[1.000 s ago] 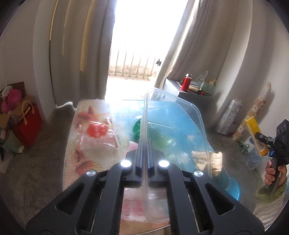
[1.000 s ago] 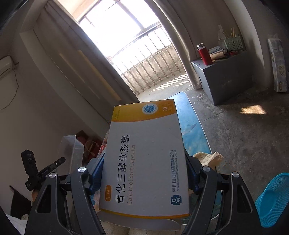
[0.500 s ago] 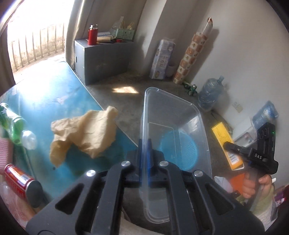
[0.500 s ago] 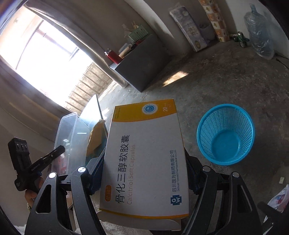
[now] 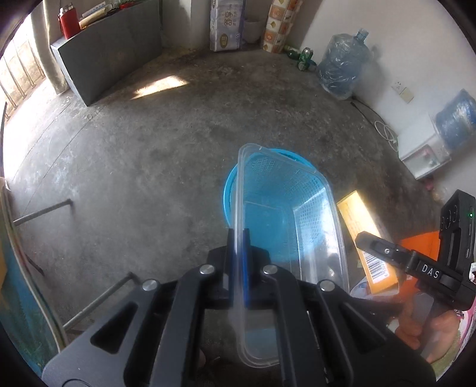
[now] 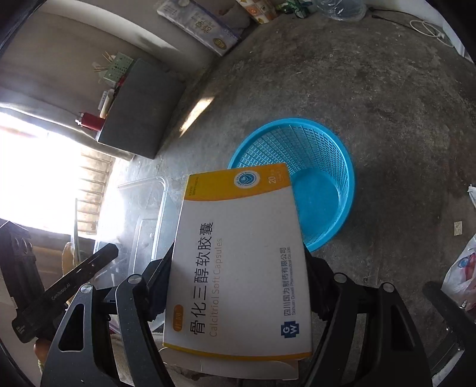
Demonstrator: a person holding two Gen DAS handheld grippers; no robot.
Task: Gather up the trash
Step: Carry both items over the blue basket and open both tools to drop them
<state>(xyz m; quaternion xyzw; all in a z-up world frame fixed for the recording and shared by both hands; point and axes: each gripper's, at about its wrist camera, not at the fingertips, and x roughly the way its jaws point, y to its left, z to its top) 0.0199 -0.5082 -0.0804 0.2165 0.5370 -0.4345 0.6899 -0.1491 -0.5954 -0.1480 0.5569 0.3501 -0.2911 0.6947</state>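
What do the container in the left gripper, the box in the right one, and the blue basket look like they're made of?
Clear container: thin glossy plastic, the basket shows through it. Medicine box: matte printed cardboard, folded flap visible at its base. Blue basket: moulded plastic, lattice-mesh wall, solid bottom.

Round blue mesh plastic basket half veiled behind clear plastic tub, near rim of basket hidden by white-and-yellow cardboard medicine box, box's near end cut off between black fingers, red flask far left clipped by frame edge, small print on box too small to read
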